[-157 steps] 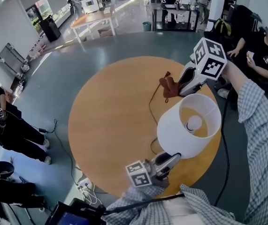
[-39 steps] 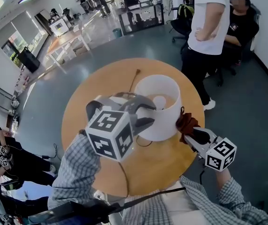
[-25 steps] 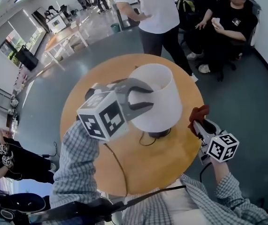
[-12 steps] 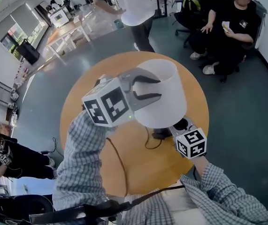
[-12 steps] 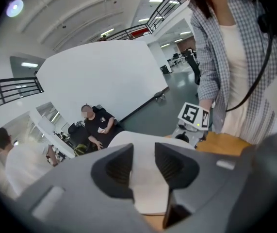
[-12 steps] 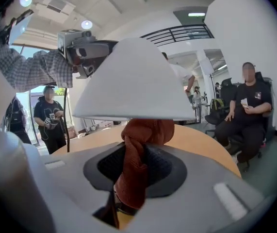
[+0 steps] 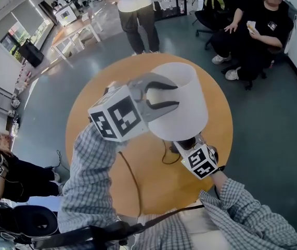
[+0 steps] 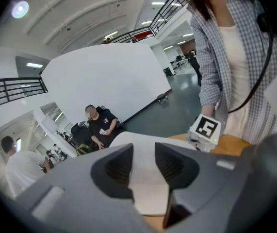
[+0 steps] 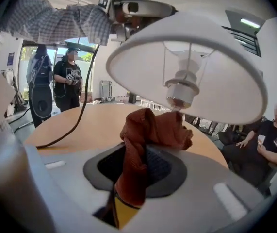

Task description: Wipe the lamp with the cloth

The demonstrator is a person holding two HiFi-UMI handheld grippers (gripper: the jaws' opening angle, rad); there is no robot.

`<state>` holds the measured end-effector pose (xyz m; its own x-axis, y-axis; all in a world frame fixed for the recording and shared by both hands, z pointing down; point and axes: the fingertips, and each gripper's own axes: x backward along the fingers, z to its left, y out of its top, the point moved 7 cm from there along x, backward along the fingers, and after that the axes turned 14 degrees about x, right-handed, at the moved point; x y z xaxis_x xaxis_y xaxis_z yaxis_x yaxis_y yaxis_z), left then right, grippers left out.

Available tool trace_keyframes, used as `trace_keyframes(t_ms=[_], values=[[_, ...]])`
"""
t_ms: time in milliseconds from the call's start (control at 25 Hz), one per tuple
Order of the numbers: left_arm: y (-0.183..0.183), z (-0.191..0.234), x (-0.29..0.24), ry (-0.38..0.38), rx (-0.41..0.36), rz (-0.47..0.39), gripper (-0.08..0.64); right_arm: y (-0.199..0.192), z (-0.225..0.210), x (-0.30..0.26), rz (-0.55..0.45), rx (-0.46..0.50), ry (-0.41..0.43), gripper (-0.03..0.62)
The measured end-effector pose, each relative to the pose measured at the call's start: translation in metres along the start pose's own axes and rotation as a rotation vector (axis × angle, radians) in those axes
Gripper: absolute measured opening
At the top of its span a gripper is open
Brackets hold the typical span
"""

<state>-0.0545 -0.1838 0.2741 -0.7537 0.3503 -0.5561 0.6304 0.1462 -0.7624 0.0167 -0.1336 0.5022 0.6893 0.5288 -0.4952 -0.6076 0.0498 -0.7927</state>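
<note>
The lamp is found near the middle of the round table, tipped so that its long axis leans: the top of the shade is carried away from the person, and the wide lower opening is turned toward the person and the right side. It is steadied by the left gripper, which is reached in from the left at the upper part of the shade. Its jaws are set about half closed, with the white wall of the shade between the pads; from the tilt of the lamp it is judged that the shade is gripped there, not merely straddled. The right gripper is held low, beside the lamp's foot and under the lower rim of the shade, pointed up into it. Its jaws are clamped on the cloth, a rust-red bunch that sticks up past the pads. In the right gripper view the inside of the shade is seen overhead, with the socket just above and slightly beyond the top of the cloth; whether the two touch cannot be told. The surface to be wiped is thus placed above and ahead of the cloth, close by, and the right gripper is the nearer of the two to the underside. A short lift and push along the leaning axis is judged to be what the next stroke calls for, while the left hold is kept firm so that the lamp is not tipped further.
</note>
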Motion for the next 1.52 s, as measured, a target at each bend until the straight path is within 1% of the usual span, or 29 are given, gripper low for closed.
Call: trace_keyframes(t_ms=[160,240,320,360,440,560,640,720,760,880,1000,1120,1200,1280,1360,1440,1520], values=[[-0.010,0.017,0.003,0.000,0.001,-0.003,0.140,-0.022,0.017,-0.025,0.101,-0.010,0.091,0.103],[-0.007,0.014,0.005,0.001,0.001,-0.007,0.140,-0.033,0.030,-0.020,0.135,-0.003,0.129,0.103],[0.000,0.011,0.004,0.001,0.000,-0.008,0.140,-0.038,0.033,-0.011,0.146,0.001,0.147,0.103],[0.004,0.010,0.005,0.000,-0.001,-0.009,0.140,-0.035,0.030,-0.005,0.137,-0.005,0.139,0.103],[0.010,0.010,0.011,-0.002,-0.006,-0.009,0.140,-0.019,0.017,0.004,0.096,-0.025,0.087,0.103],[0.009,0.014,0.018,-0.011,-0.013,-0.011,0.140,0.014,-0.015,0.009,-0.003,-0.052,-0.034,0.103],[0.008,0.018,0.018,-0.016,-0.015,-0.011,0.140,0.032,-0.036,0.011,-0.082,-0.075,-0.100,0.101],[0.006,0.025,0.016,-0.012,-0.010,-0.010,0.139,0.043,-0.051,0.010,-0.123,-0.090,-0.127,0.100],[0.005,0.028,0.015,-0.009,-0.006,-0.011,0.140,0.044,-0.055,0.008,-0.122,-0.085,-0.129,0.101],[0.003,0.033,0.014,-0.004,0.001,-0.014,0.140,0.037,-0.052,-0.003,-0.061,-0.043,-0.101,0.101],[0.002,0.033,0.014,0.001,0.001,-0.015,0.140,0.027,-0.035,-0.012,-0.031,-0.044,-0.053,0.101],[0.003,0.028,0.016,0.001,-0.002,-0.012,0.140,0.007,-0.006,-0.021,0.056,-0.021,0.046,0.100],[0.005,0.024,0.015,-0.004,-0.009,-0.008,0.139,-0.011,0.008,-0.023,0.115,-0.040,0.108,0.100],[0.007,0.020,0.015,-0.003,-0.019,-0.006,0.138,-0.019,0.010,-0.020,0.127,-0.056,0.144,0.100],[0.007,0.015,0.018,0.002,-0.030,-0.004,0.138,-0.018,0.006,-0.014,0.111,-0.065,0.148,0.100],[0.007,0.008,0.022,0.000,-0.043,-0.003,0.138,-0.016,-0.001,-0.003,0.092,-0.088,0.119,0.100],[0.007,0.001,0.025,-0.002,-0.057,0.001,0.138,-0.010,-0.009,0.013,0.082,-0.090,0.087,0.100]])
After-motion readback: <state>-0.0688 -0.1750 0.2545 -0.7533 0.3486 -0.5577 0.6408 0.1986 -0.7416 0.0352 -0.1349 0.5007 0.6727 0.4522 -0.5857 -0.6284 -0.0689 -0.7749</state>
